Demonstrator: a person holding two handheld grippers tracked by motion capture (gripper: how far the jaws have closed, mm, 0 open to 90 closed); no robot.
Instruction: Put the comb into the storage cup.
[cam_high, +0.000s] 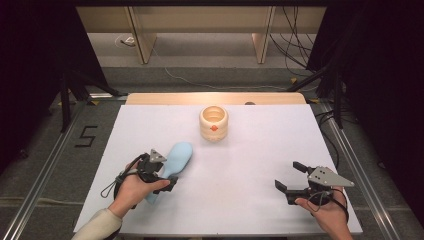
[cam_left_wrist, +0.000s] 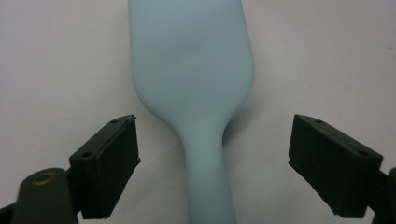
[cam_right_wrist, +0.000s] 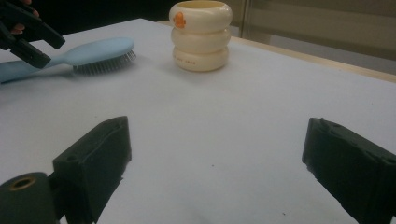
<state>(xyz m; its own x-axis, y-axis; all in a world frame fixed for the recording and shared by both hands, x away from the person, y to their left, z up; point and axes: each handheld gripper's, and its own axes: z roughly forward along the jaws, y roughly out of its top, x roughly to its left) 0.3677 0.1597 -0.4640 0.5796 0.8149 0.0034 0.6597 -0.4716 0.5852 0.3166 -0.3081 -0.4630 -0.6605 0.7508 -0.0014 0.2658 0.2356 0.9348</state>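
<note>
Black jaws of the left gripper (cam_left_wrist: 212, 163) stand apart on either side of the pale blue hairbrush (cam_left_wrist: 196, 88), straddling its narrow handle without touching it, while the brush lies bristles-down on the white surface (cam_high: 250, 165), near its left edge and well short of the cream cup (cam_high: 214, 123). Over on the other side the right gripper (cam_high: 290, 177) hovers with its jaws wide and nothing between them. Watch that handle, it looks smooth and tapered, so an off-centre pinch could twist the brush or let it squirt out.
</note>
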